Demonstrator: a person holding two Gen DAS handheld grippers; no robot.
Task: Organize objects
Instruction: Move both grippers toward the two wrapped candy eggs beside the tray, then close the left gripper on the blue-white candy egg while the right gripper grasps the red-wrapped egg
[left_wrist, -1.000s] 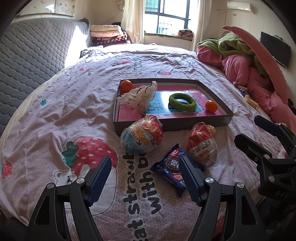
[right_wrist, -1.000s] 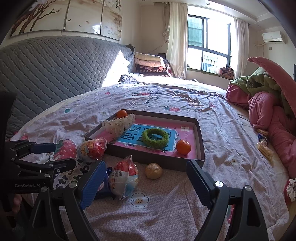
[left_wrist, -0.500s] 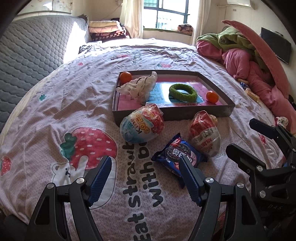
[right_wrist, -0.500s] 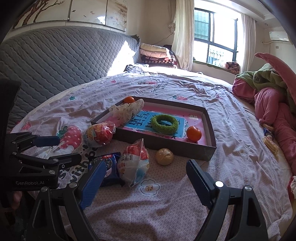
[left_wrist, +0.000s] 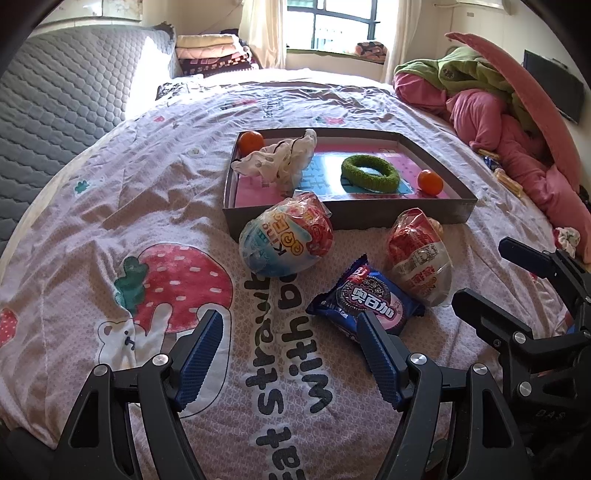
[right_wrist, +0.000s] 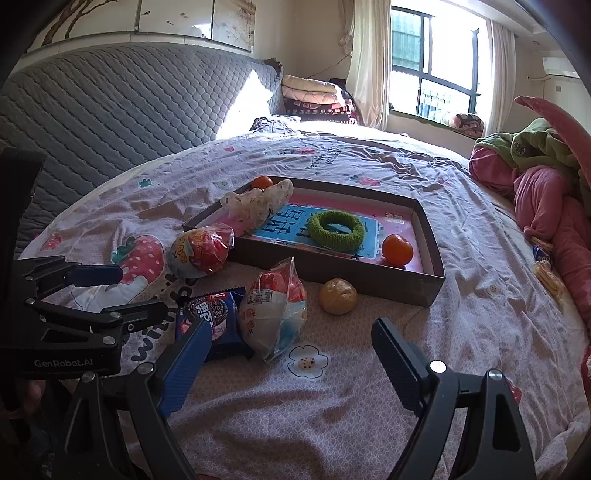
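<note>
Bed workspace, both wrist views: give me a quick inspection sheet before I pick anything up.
Surface: printed bedsheet, wrinkled.
Job's things: box tray holds green ring, two oranges and white cloth. On the sheet in front of it: two wrapped egg toys, blue cookie pack, yellow ball.
Clutter: pink and green bedding; small snack packets by it.
Grippers: left gripper and right gripper open, empty, above the sheet.
Cables: nothing seen.
Surroundings: grey headboard, window, folded blankets.
</note>
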